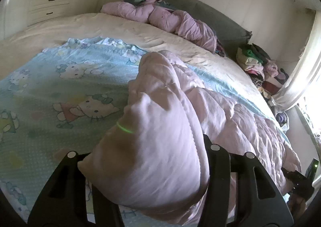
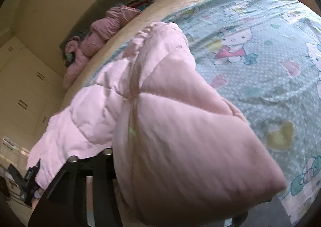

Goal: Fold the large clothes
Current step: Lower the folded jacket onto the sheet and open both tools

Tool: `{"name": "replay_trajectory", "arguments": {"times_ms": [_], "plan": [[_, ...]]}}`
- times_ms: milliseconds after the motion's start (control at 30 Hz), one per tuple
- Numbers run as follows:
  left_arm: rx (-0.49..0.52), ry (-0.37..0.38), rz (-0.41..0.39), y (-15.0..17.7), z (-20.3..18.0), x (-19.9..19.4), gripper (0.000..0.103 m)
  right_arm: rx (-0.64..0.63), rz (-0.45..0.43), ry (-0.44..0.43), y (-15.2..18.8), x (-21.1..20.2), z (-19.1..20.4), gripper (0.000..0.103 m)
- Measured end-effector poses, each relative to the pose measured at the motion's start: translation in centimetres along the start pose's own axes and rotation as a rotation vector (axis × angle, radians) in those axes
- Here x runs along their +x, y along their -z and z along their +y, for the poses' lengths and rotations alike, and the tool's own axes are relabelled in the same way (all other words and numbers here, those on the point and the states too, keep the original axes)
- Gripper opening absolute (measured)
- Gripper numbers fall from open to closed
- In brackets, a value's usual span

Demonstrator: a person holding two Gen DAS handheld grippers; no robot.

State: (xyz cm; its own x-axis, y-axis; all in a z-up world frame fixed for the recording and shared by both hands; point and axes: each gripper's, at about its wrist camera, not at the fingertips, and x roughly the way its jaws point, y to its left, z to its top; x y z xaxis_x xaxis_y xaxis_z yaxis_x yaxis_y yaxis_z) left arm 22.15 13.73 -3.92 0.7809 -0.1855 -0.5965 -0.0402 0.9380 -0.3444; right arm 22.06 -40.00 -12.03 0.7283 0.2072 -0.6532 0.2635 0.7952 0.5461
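Bulging between both grippers, pink padded jacket lies on the bed; left gripper and right gripper grip: cannot tell.

Left gripper straddles a fold of pink quilted jacket; cartoon-print sheet beneath

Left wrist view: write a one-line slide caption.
Left gripper with a bunched pink quilted jacket between its fingers, over a cartoon-print blue sheet on a bed.
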Motion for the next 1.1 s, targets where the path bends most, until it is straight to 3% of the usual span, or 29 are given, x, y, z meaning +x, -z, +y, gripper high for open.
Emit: {"name": "replay_trajectory", "arguments": {"times_ms": [33, 100, 200, 333, 467, 533, 567, 833, 1100], "plan": [[0.000, -0.003, 0.001, 0.0, 0.0, 0.0, 0.044, 0.016, 0.006, 0.009, -0.1, 0.2, -0.2, 0.065], [0.002, -0.017, 0.007, 0.1, 0.0, 0.0, 0.047, 0.020, 0.004, 0.037, -0.1, 0.3, -0.3, 0.085], [0.015, -0.038, 0.016, 0.2, 0.0, 0.1, 0.051, 0.001, 0.001, 0.100, 0.5, 0.0, -0.4, 0.097], [0.014, -0.059, 0.025, 0.3, 0.2, 0.1, 0.060, -0.007, 0.004, 0.134, 0.5, -1.5, -1.2, 0.098], [0.011, -0.078, 0.034, 0.5, 0.5, -0.1, 0.067, -0.094, -0.049, 0.188, 1.0, -3.8, -0.5, 0.098], [0.013, -0.104, 0.030, 0.6, 0.7, -0.5, 0.089, -0.129, -0.088, 0.207, 1.2, -5.3, -0.1, 0.098], [0.023, -0.127, 0.019, 0.6, 0.6, -0.9, 0.093, -0.135, -0.101, 0.205, 1.2, -5.7, -0.1, 0.099], [0.069, -0.125, -0.066, 0.9, -0.1, -6.5, 0.093, -0.290, -0.199, 0.140, 2.8, -11.6, 2.9, 0.099], [0.120, -0.062, -0.126, 2.5, -2.2, -12.5, 0.094, -0.401, -0.250, 0.043, 5.5, -16.4, 7.4, 0.099]]}}
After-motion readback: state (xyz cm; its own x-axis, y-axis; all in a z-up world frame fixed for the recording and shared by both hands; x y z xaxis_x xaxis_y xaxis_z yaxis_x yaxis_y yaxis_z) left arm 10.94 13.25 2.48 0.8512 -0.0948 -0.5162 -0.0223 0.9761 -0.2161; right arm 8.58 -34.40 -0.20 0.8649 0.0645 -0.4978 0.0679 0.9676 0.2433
